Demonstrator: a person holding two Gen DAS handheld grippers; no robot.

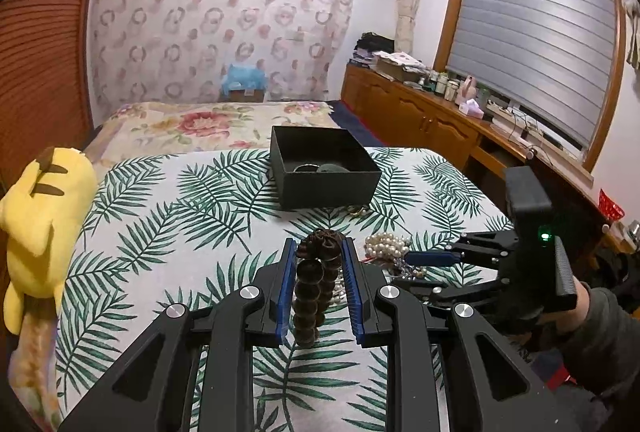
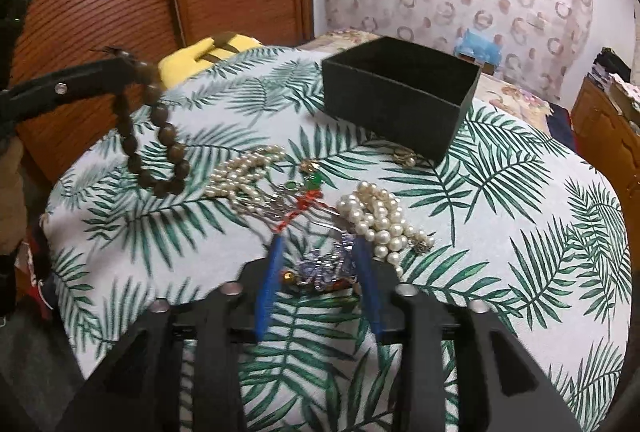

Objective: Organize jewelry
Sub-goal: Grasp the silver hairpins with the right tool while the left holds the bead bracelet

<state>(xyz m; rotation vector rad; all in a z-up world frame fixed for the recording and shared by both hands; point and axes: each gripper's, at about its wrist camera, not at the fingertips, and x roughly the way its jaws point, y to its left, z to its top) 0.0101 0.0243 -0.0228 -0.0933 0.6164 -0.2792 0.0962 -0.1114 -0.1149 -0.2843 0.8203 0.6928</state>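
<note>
My left gripper [image 1: 319, 246] is shut on a brown wooden bead bracelet [image 1: 314, 288] and holds it above the palm-leaf cloth; in the right wrist view the bracelet [image 2: 154, 135] hangs from that gripper [image 2: 120, 57] at the left. A black open box [image 1: 322, 167] [image 2: 400, 97] sits at the far side with a few pieces inside. My right gripper [image 2: 318, 244] is open, its blue fingers on either side of a silvery-blue sparkly piece [image 2: 326, 266]. It also shows in the left wrist view [image 1: 412, 270]. Pearl strands [image 2: 380, 220] [image 1: 386, 246] and another pearl strand [image 2: 244, 171] lie nearby.
A red and green trinket [image 2: 308, 191] and a gold piece [image 2: 406, 157] lie near the box. A yellow plush toy [image 1: 38, 228] sits at the left edge of the cloth. A wooden cabinet [image 1: 420, 115] runs along the right wall.
</note>
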